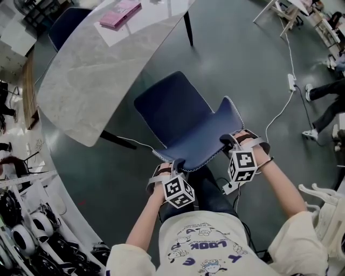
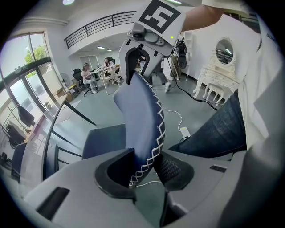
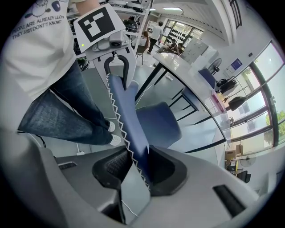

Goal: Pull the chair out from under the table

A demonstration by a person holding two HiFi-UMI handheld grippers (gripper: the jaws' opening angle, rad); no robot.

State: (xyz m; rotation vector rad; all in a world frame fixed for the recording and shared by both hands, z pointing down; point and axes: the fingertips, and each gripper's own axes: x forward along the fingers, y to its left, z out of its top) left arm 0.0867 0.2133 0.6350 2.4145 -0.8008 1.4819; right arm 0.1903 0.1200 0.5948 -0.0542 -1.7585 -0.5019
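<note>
1. Chair [image 1: 175, 116], navy blue with white zigzag stitching along its rim, stood on the grey floor [image 1: 242, 64] facing a marble-patterned counter [image 1: 91, 70]. Its seat sat in the open, just beside the counter's long edge rather than beneath the top.
2. Left claw [image 1: 176, 164] was clenched on the top edge of the backrest [image 1: 215, 129] near its left corner. The left gripper view showed the stitched rim pinched between the two pads.
3. Right claw [image 1: 228, 141] gripped the same top edge near the right corner, and the right gripper view showed the blue rim caught between its pads in the same way.
4. Both claws pointed steeply downward from a person standing right behind the backrest in a cream printed shirt [image 1: 205, 242] and blue jeans [image 2: 222, 129].
5. A flat pink item [image 1: 119, 13] lay toward the counter's far end, and a second blue chair [image 1: 64, 24] showed at the far side.
6. A white power strip [image 1: 291, 82] lay with its cable on the floor, well apart to the right.
</note>
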